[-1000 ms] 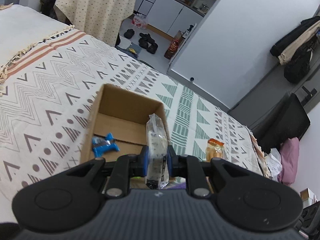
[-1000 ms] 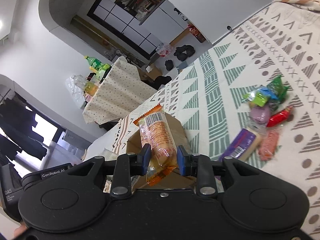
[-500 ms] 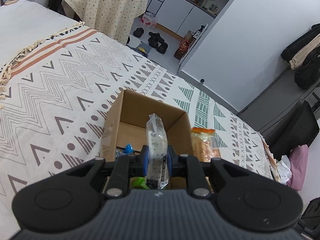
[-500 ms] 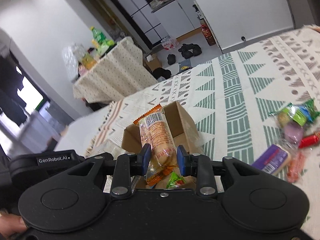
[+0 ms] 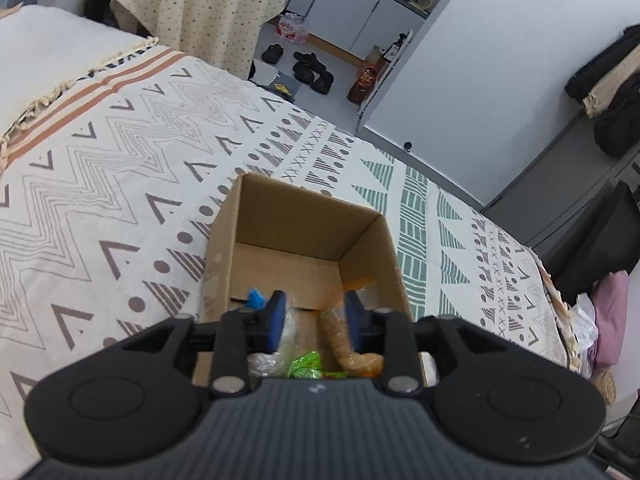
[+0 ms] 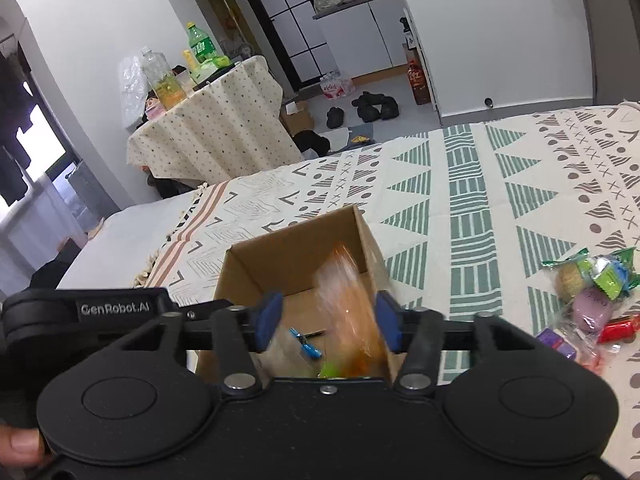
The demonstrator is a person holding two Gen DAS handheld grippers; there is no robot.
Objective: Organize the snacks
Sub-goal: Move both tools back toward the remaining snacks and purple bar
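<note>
Both the left gripper point(image 5: 314, 320) and the right gripper point(image 6: 327, 322) stand wide open, holding nothing, above the cardboard box point(image 5: 360, 222). An orange snack packet point(image 6: 352, 304), blurred, leans inside against its right wall. Loose snacks point(image 6: 592, 300) lie well apart on the patterned blanket point(image 6: 472, 200).

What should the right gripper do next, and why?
Probably swing toward the snack pile on the bedspread. The right gripper is open over the box, and its orange packet is already dropping inside.
</note>
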